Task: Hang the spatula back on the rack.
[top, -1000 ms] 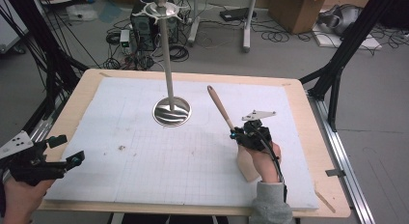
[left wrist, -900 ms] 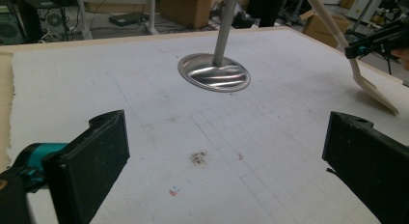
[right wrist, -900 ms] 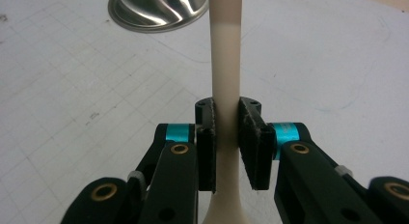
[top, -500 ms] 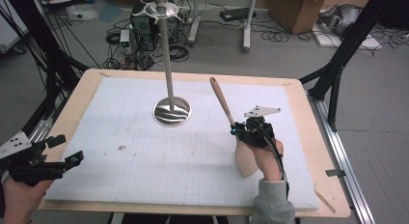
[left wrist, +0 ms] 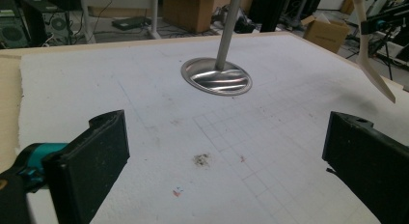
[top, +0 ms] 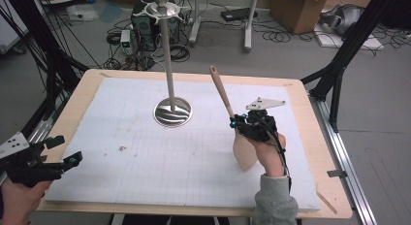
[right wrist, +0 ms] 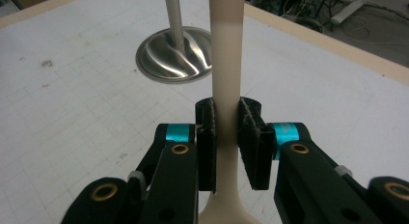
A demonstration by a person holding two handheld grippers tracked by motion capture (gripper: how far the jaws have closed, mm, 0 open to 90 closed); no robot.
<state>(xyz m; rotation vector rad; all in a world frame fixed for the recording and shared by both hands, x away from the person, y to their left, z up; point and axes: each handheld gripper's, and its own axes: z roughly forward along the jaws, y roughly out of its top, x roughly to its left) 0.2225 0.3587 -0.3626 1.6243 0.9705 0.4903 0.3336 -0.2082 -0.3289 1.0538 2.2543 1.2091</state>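
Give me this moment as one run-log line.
right hand-held gripper: shut on wooden spatula, handle up, blade off the mat | left hand-held gripper: open, holding nothing | metal stand: upright on mat

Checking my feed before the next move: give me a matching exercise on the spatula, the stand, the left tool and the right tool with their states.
1 spatula
2 stand
3 left tool
4 right tool

a open, nothing between the jaws
b upright on the white board
c shut on a handle
d lifted, blade hanging down

Pairs: 1-d, 2-b, 3-a, 4-c

1 spatula (top: 226,104); 1 stand (top: 172,112)
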